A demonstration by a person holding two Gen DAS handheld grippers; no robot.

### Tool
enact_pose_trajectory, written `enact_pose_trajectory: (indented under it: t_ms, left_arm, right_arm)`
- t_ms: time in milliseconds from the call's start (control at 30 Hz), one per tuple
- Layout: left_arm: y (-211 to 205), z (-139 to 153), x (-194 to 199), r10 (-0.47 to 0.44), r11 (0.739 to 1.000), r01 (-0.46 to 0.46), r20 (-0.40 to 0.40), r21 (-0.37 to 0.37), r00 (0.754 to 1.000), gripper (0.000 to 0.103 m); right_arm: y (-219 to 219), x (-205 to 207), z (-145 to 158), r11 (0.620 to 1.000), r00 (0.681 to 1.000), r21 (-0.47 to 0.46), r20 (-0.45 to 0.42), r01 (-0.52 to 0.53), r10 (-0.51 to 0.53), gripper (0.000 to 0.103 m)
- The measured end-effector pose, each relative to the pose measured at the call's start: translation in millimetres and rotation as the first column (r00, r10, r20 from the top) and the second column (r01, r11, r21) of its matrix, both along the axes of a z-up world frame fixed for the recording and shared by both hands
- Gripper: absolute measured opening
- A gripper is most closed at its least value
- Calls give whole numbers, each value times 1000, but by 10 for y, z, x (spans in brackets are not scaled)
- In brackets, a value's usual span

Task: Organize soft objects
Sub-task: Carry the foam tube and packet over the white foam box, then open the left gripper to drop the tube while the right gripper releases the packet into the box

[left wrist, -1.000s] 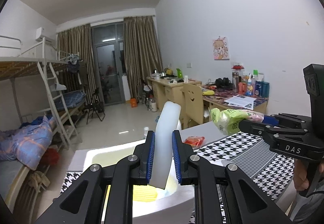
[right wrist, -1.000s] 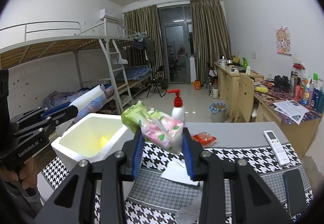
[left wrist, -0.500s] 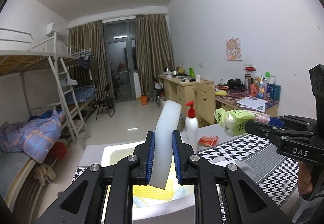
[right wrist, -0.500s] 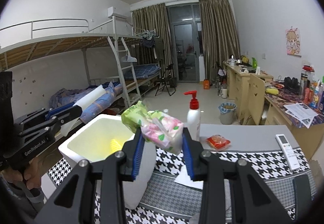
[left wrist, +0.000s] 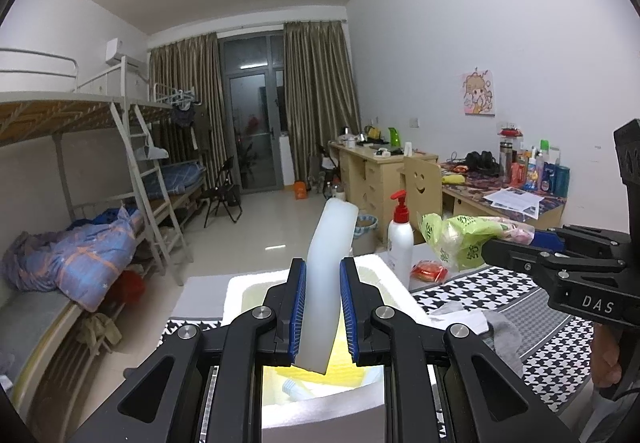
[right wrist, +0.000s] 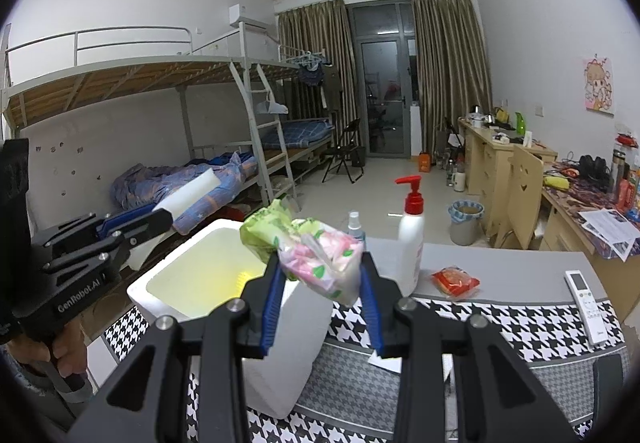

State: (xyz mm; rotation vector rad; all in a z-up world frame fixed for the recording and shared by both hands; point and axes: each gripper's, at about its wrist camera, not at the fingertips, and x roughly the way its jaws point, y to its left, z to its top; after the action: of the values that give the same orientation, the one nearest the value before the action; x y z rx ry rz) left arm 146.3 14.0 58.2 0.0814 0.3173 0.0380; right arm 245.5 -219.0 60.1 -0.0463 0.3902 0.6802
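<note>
Both grippers loaded over the white foam box.

Your left gripper (left wrist: pixel 323 317) is clamped on a white foam slab (left wrist: pixel 328 275), held upright above the foam box (right wrist: pixel 176 275) on the table (right wrist: pixel 516 279). Your right gripper (right wrist: pixel 322 305) pinches a green and pink tissue pack (right wrist: pixel 316 257) beside the box's rim, near the pump bottle (right wrist: pixel 412 243).

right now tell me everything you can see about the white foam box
The white foam box stands upright on the houndstooth cloth, open-topped, no lid on it. Thick styrofoam-like walls, roughly rectangular with rounded corners; the inside glows yellowish and holds something yellow and a small whitish item at the bottom. The left gripper holds a white foam slab above its opening, not touching it as far as I can tell. A pump bottle stands just behind it.
</note>
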Motion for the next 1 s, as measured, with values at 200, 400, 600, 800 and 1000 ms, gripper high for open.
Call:
enact_pose_trajectory:
  t_ms: [200,400,600,800,1000]
  left_arm:
    - [57,-55,80,17,1000,-18,-30,-8,999,19]
    - [127,-110,159,23,1000,-25,-54,-19,998,19]
    - [191,-177,223,11,999,-14,-77,-33,997,20]
    - [227,-253,280,2,999,-6,-104,-42,995,24]
    - [322,-264,301,2,998,-8,-108,-57,994,73]
  right_arm:
    - [115,30,-11,1000,1000,-27,-16,-12,12,41]
    - [217,96,-35,999,999,-46,-33,-17,16,41]
    - [308,124,-59,998,999,-64,-40,-17,14,41]
    - [378,136,-81,997,999,-80,-46,-7,3,41]
    - [432,123,-89,995,999,-96,-45,-1,-3,41]
